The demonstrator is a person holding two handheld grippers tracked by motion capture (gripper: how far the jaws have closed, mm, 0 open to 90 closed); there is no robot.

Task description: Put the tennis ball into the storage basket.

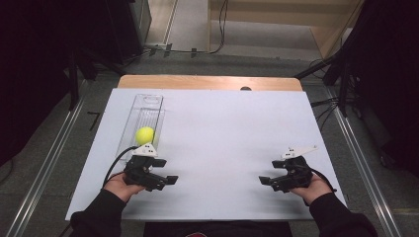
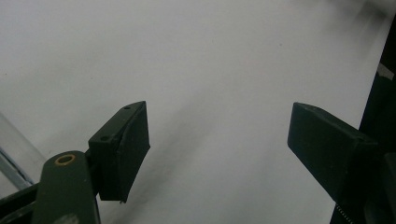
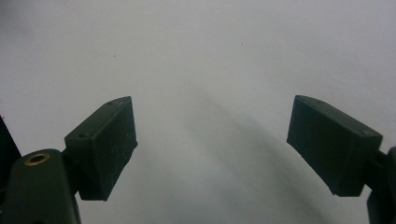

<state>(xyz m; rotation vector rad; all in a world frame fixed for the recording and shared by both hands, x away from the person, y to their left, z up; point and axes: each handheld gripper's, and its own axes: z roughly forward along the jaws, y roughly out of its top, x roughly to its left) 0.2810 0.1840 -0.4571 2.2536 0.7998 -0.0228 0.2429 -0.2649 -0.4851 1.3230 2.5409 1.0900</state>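
Ball (image 1: 145, 135) in clear tray (image 1: 148, 104) | left gripper (image 1: 170, 180) fingers apart, empty, near tray | right gripper (image 1: 263, 180) fingers apart, empty | both over surface (image 1: 222, 133)

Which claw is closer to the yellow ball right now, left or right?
Left. The left claw sits just in front of the yellow ball, which lies in the clear tray. The right claw rests far across the white table, both open and empty.
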